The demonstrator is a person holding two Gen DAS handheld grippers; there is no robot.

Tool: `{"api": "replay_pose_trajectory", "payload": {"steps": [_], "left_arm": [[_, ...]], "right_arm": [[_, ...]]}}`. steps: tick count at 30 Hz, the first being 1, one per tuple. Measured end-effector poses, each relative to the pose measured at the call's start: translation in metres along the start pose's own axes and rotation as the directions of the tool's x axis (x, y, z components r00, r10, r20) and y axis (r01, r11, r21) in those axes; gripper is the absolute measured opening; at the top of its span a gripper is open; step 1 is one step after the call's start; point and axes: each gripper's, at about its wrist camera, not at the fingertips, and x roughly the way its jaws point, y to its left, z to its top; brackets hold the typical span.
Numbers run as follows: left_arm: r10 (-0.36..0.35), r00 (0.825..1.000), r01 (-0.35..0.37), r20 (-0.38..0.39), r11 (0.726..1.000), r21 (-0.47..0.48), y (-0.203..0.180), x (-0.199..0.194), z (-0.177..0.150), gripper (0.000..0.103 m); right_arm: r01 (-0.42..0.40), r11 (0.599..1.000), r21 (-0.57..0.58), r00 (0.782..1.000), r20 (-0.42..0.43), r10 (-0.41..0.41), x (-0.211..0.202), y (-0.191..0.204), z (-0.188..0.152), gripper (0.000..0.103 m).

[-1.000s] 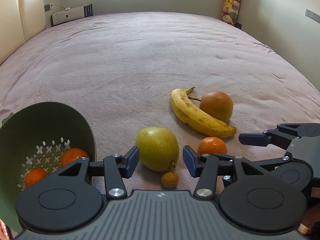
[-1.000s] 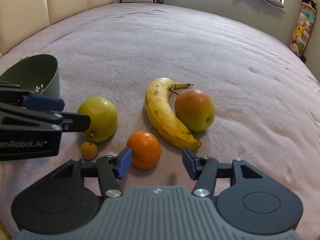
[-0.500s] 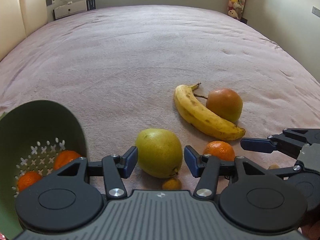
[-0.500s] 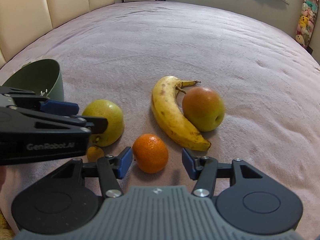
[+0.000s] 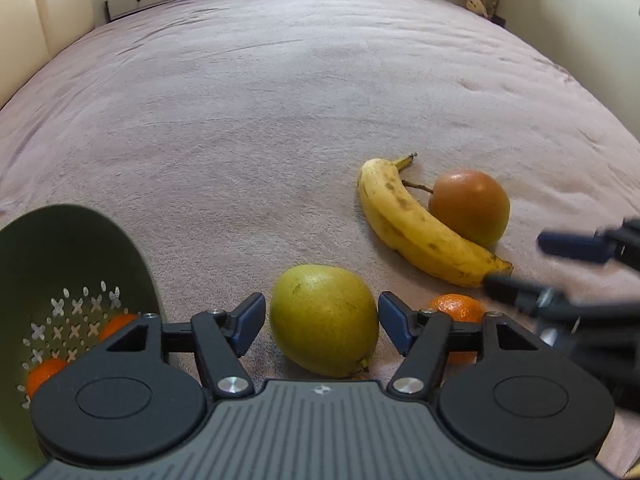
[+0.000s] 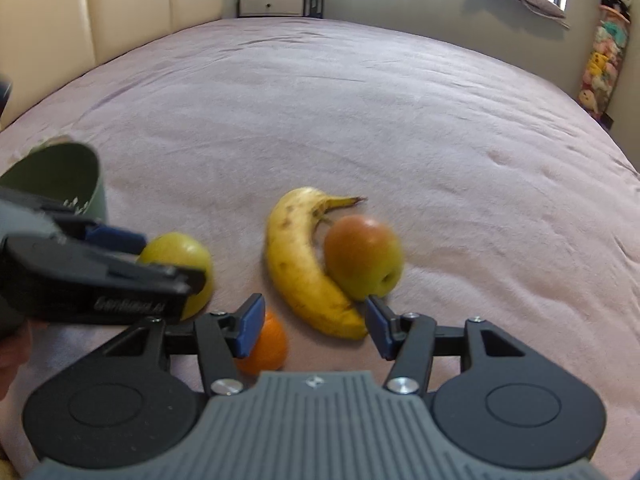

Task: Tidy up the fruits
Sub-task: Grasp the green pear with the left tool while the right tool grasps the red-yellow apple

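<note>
My left gripper [image 5: 322, 326] is open, its jaws on either side of a green pear [image 5: 324, 318] on the bed. A green colander [image 5: 76, 280] at the lower left holds two tangerines [image 5: 46, 372]. A banana [image 5: 420, 224] and a reddish pear [image 5: 470, 206] lie together to the right. A tangerine [image 5: 458, 308] lies behind the left gripper's right finger. My right gripper [image 6: 312, 326] is open, with the tangerine [image 6: 266, 346] by its left finger and the banana [image 6: 304, 264] and reddish pear [image 6: 362, 262] ahead. It also shows in the left wrist view [image 5: 552, 268].
The pink bedspread [image 5: 280, 100] stretches far ahead. A padded headboard [image 6: 100, 12] stands at the left, a white low cabinet [image 6: 280, 5] at the back, plush toys [image 6: 604, 60] at the right wall.
Both grippers have moved forward and lower. The green pear now lies between the left jaws. The tangerine has slid toward the right gripper's left finger, and the small orange fruit is now hidden.
</note>
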Motion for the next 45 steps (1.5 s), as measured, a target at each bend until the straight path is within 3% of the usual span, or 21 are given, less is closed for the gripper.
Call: {"api": "replay_pose_trajectory", "payload": {"steps": [6, 11, 20, 35, 45], "left_arm": [[0.024, 0.999, -0.023, -0.026, 0.999, 0.048, -0.006, 0.006, 0.001, 0.077], [0.035, 0.999, -0.032, -0.04, 0.996, 0.08, -0.008, 0.01, 0.001, 0.078], [0.041, 0.998, -0.035, -0.05, 0.992, 0.118, -0.012, 0.015, 0.002, 0.078], [0.035, 0.998, -0.028, -0.059, 0.992, 0.121, -0.012, 0.016, 0.002, 0.073], [0.032, 0.998, -0.026, -0.054, 0.993, 0.116, -0.012, 0.012, 0.0, 0.073]], "right_arm": [[0.033, 0.991, 0.127, 0.999, -0.001, -0.034, 0.013, -0.026, 0.012, 0.054], [0.06, 0.995, 0.082, 0.998, -0.008, -0.06, 0.032, -0.021, 0.022, 0.058], [0.045, 0.99, 0.133, 0.998, -0.046, -0.04, 0.059, -0.031, 0.024, 0.064], [-0.041, 0.955, 0.294, 0.996, -0.059, 0.061, 0.083, -0.051, 0.026, 0.061], [-0.015, 0.963, 0.268, 0.998, -0.055, 0.031, 0.08, -0.044, 0.028, 0.06]]}}
